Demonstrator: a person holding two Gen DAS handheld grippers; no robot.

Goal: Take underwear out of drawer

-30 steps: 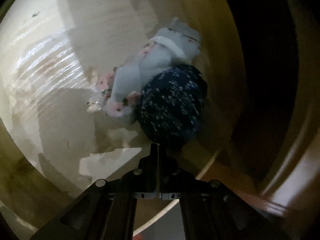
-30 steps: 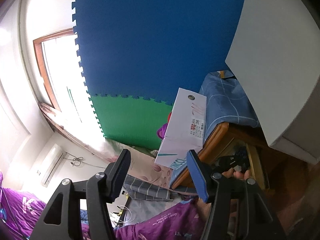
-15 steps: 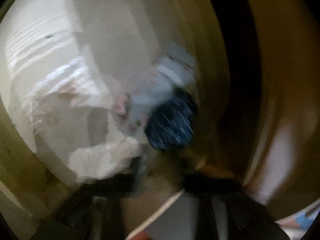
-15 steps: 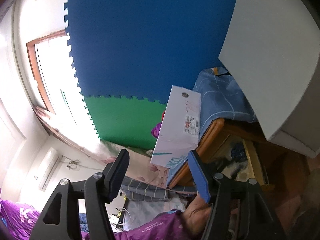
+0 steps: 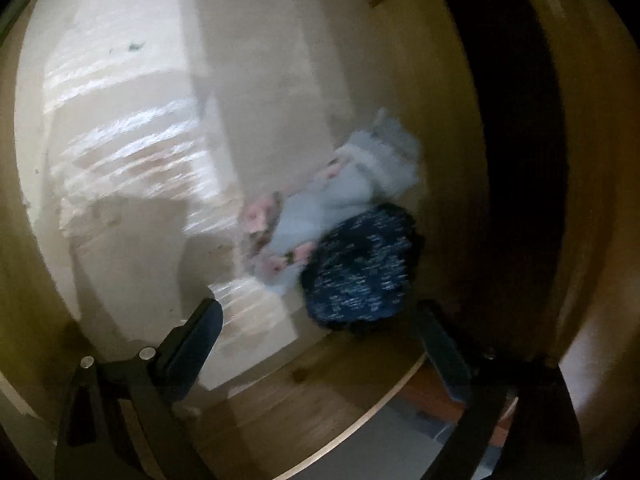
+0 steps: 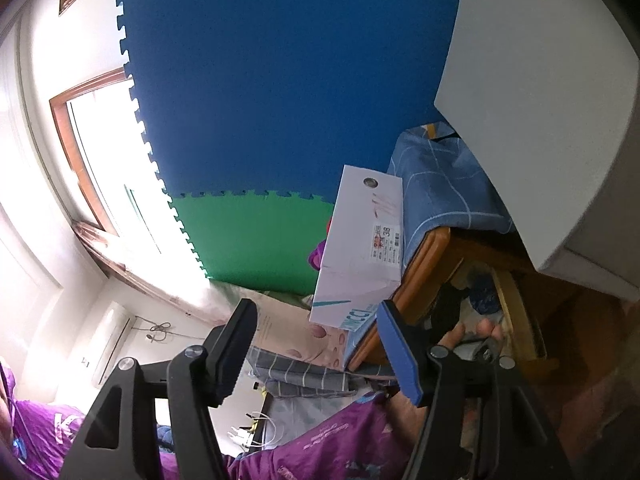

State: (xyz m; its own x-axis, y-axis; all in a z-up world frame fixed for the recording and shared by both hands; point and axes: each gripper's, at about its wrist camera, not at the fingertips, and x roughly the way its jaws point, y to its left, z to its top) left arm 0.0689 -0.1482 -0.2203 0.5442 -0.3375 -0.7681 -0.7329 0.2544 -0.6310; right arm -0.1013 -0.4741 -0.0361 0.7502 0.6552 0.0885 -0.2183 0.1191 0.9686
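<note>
I count two rolled underwear in wooden drawer near right wall: dark-blue speckled roll touching pale-blue floral roll. My left hand-held gripper just opened, released, nothing gripped; right hand-held gripper released, empty.

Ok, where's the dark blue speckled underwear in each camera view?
Left wrist: dark blue speckled underwear lies lower centre-right in the drawer, just ahead of the open left claw.
Right wrist: a small blue patch inside the open drawer, far right.
Shared landmark: the drawer's wooden wall.
</note>
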